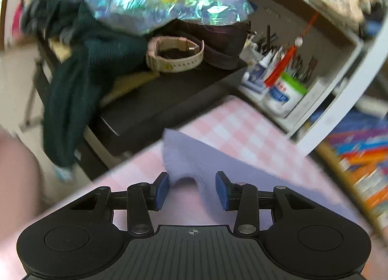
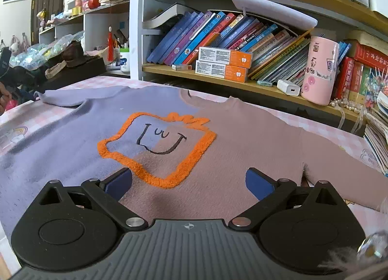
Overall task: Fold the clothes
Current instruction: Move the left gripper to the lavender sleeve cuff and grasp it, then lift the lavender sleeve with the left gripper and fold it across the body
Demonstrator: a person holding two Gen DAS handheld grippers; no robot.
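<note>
Sweater [image 2: 169, 139], half lilac and half dusty pink, lies flat across the checked worktop [image 2: 327, 129], filling the centre of the right wrist view. Left gripper [image 1: 191, 189], at lower centre of its view, straddles a raised lilac sleeve tip [image 1: 186, 158]; its fingers are part-closed, not yet pinching the cloth. Right gripper [image 2: 189, 180] hovers released above the orange face patch [image 2: 155, 149]. To fold well, pinch the sleeve edge fully before lifting, then carry it straight across the chest.
</note>
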